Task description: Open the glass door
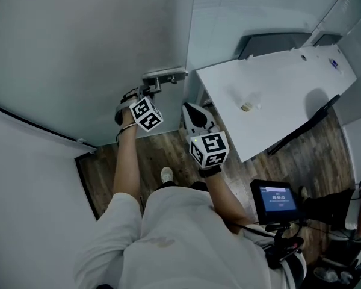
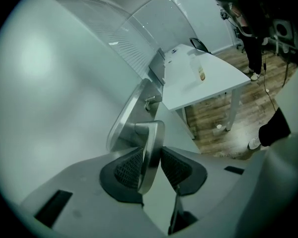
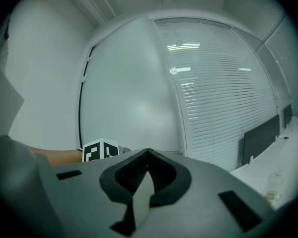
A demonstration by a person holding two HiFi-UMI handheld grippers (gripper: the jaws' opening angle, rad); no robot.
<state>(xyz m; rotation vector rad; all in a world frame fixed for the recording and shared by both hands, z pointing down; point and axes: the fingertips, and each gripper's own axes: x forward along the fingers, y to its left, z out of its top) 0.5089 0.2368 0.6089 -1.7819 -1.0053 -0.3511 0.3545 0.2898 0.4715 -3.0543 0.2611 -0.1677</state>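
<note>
Glass door [image 1: 108,41] fills the upper left of the head view. It's frosted and smooth, with a brushed metal handle [image 1: 164,75] on its right edge. The left gripper [image 1: 145,92] is right up at that handle, and the right gripper [image 1: 191,112] hangs just beside it, off the door. There's a white flat desk [image 1: 289,83] to the right with a small pale object [image 1: 247,107] on it, and wood-plank floor [image 1: 108,167] below. A small screen [image 1: 275,200] glows blue lower right, but its text is too tiny to read.

Left gripper view: the ribbed black pads are clamped on the flat, curved lever of the handle, one pad on each face. The handle's base plate sits on the door just behind. The thing on the desk looks sort of bottle-shaped here, can't say more.

Right gripper view: the jaws are pressed together with nothing between them. They face the frosted pane, with slatted blinds [image 3: 223,98] behind clear glass to the right. The left gripper's marker cube pokes up at lower left.
</note>
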